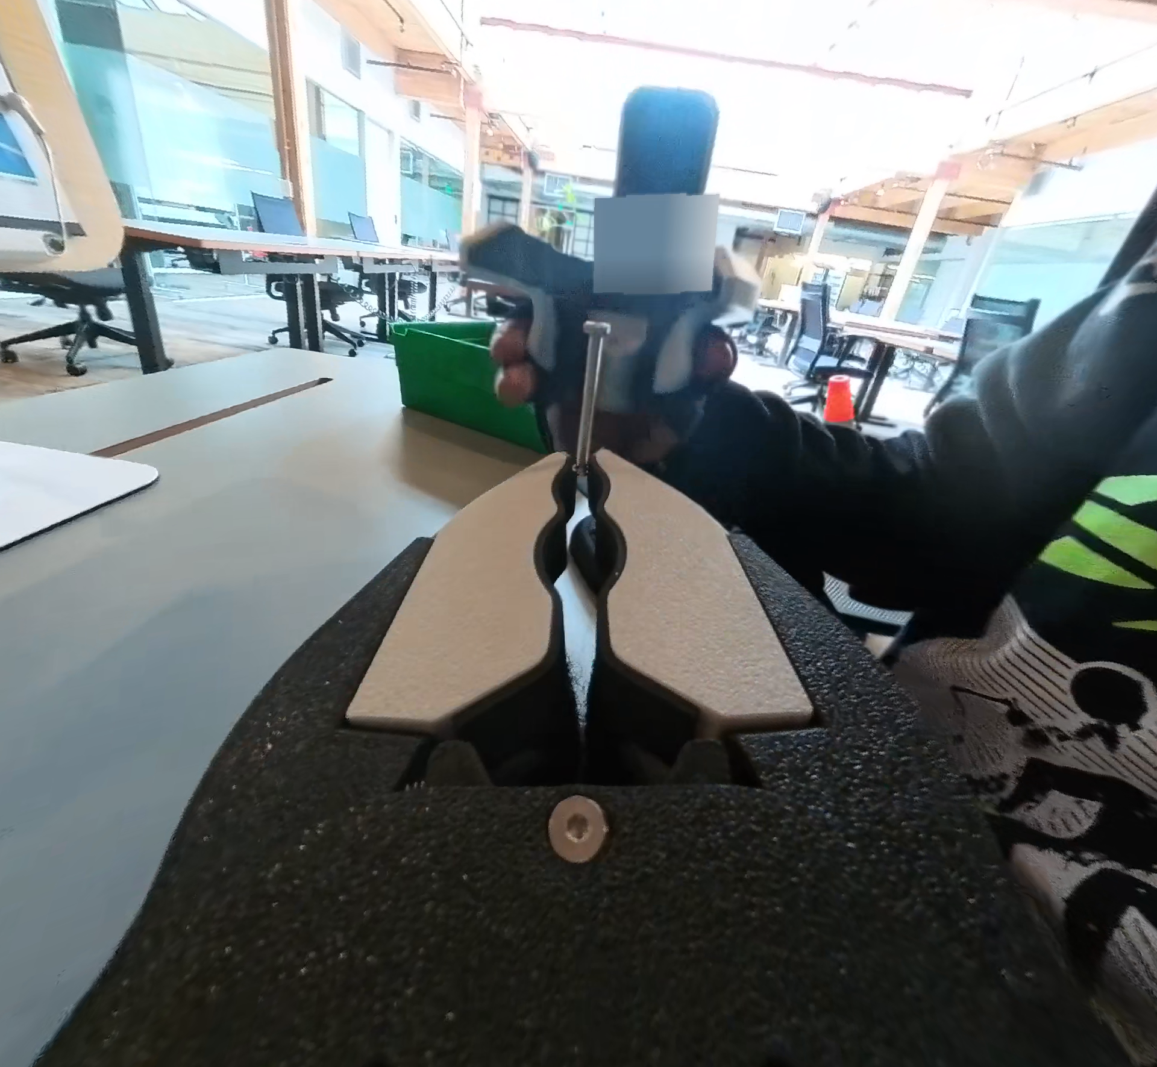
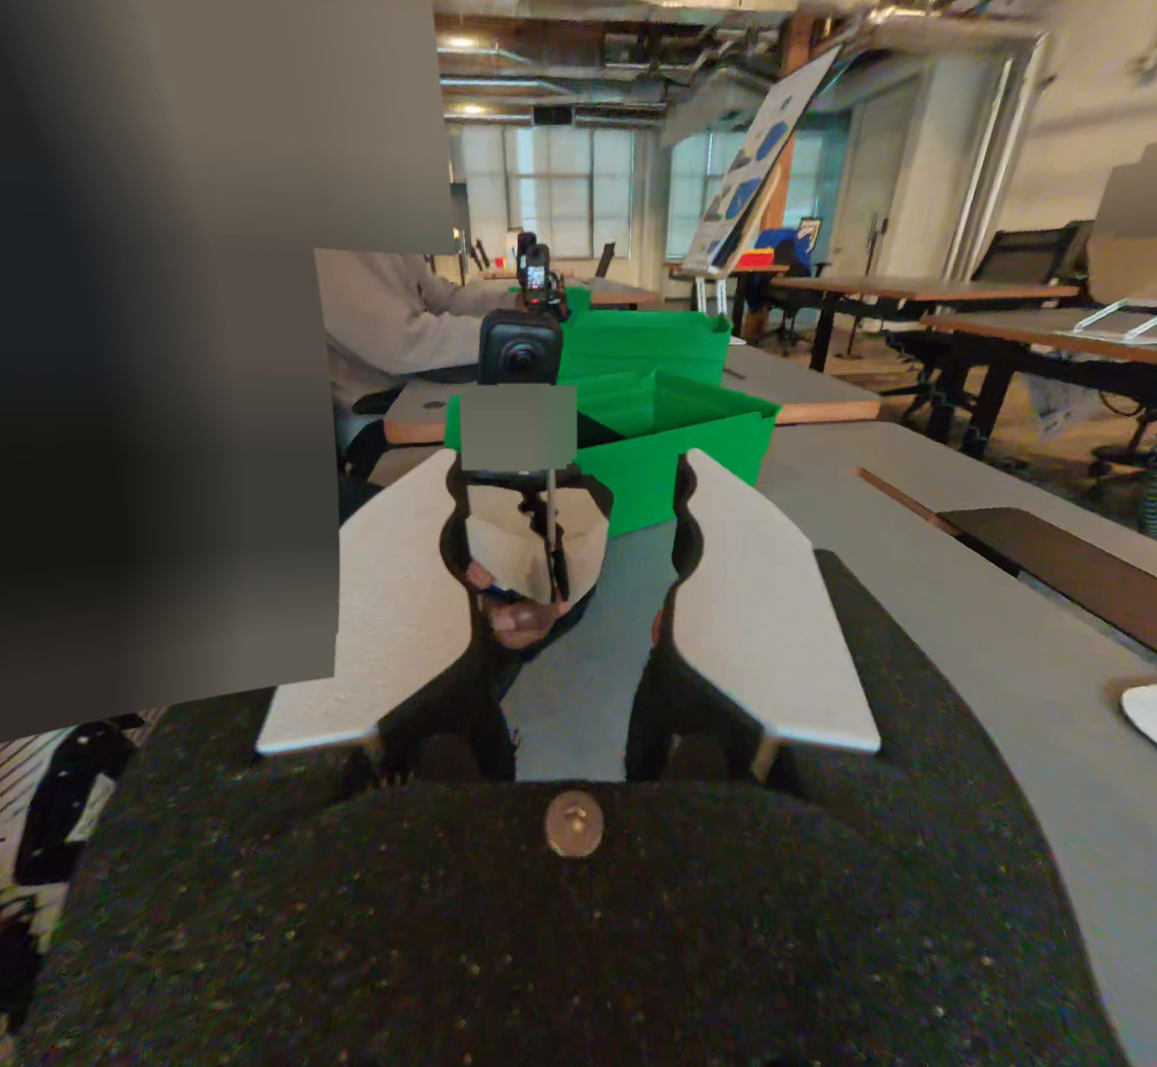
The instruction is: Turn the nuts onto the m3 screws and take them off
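Observation:
My left gripper is shut on the lower end of a long thin silver screw. The screw stands up from the fingertips with its head on top. I cannot tell whether a nut sits on it at the pads. My right gripper is open, with its fingers wide apart and nothing pressed between them. It faces the left gripper and the screw, which lie farther off between its fingers. The right gripper also shows blurred behind the screw in the left wrist view.
A green bin stands on the grey table just behind the grippers; it also shows in the right wrist view, with a second green bin behind it. A white pad lies at the left. A person's sleeve reaches in from the right. Some 5 centimetres of space lies between my two pairs of fingers.

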Available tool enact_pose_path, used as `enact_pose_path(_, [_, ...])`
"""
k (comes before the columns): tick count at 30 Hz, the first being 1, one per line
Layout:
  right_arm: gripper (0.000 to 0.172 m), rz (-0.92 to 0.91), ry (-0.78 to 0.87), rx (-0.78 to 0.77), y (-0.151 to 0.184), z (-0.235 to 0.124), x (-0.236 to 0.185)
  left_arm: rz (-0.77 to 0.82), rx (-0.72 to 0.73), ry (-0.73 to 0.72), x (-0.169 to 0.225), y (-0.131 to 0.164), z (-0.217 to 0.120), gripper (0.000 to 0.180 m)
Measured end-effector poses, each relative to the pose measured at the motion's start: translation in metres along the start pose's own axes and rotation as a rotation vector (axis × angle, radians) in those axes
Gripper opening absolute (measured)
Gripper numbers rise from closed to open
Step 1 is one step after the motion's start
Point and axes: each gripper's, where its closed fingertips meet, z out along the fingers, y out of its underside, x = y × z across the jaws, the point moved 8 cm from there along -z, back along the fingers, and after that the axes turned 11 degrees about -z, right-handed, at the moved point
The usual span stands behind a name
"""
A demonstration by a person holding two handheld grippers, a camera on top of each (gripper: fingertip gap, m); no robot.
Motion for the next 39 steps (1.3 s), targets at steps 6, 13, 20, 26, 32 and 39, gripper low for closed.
enact_pose_path(6, [0.06, -0.024, -0.021, 0.016, 0.02, -0.009, -0.003, -0.015, -0.058, 0.038, -0.015, 0.011, 0.014, 0.002])
enact_pose_path(13, [0.052, -0.01, -0.059, -0.039, 0.04, -0.007, -0.009, 0.009, -0.124, 0.065, -0.02, 0.028, 0.016, 0.002])
enact_pose_path(20, [0.042, 0.002, -0.035, -0.05, 0.043, -0.008, -0.007, 0.005, -0.099, 0.024, -0.023, 0.027, 0.014, 0.002])
enact_pose_path(26, [0.04, 0.002, -0.039, -0.032, 0.041, -0.007, -0.009, -0.016, -0.089, 0.015, -0.025, 0.027, 0.013, 0.002])
enact_pose_path(32, [0.043, 0.007, -0.046, -0.034, 0.041, -0.004, -0.01, -0.017, -0.096, 0.014, -0.026, 0.027, 0.014, 0.002])
enact_pose_path(39, [0.039, 0.004, -0.053, -0.028, 0.039, -0.006, -0.011, -0.026, -0.09, 0.007, -0.027, 0.026, 0.014, 0.002])
